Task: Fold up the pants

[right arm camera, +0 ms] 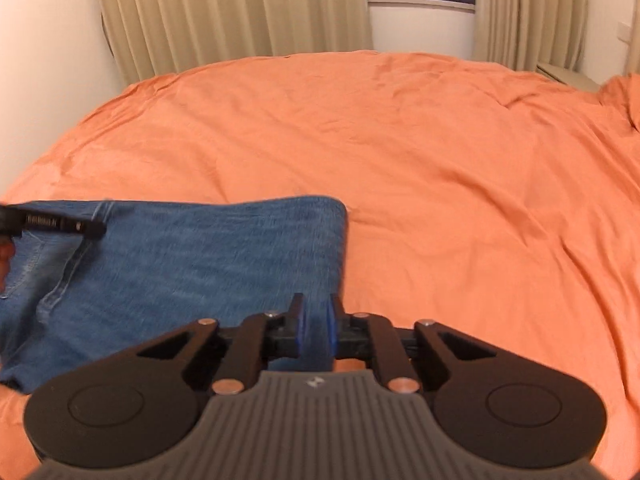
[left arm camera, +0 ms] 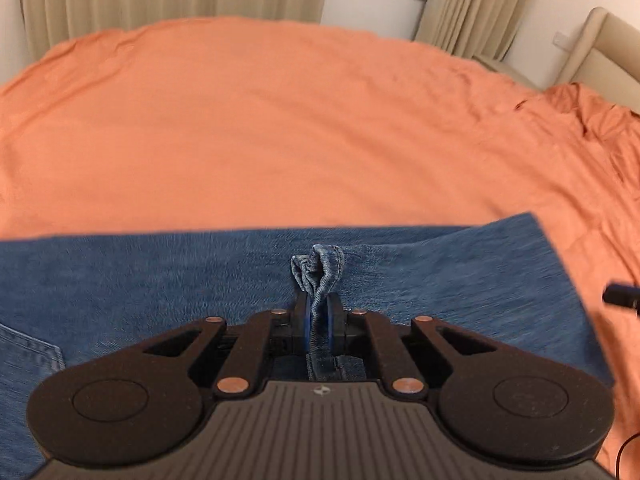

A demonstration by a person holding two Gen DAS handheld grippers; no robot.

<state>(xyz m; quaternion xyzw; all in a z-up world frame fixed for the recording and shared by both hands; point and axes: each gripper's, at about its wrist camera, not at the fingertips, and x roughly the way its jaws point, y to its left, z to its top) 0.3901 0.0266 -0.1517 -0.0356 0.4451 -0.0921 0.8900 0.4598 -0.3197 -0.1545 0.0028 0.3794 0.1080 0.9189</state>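
The left gripper (left arm camera: 317, 312) pinches a bunched hem of the blue jeans (right arm camera: 192, 264) on the orange bed (right arm camera: 440, 160); the right gripper (right arm camera: 315, 320) grips their edge.

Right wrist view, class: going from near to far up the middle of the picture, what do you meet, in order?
right gripper → blue jeans → orange bedsheet → beige curtains

Both wrist views look low across the bed (left arm camera: 280, 120) toward the curtains (right arm camera: 224, 16).
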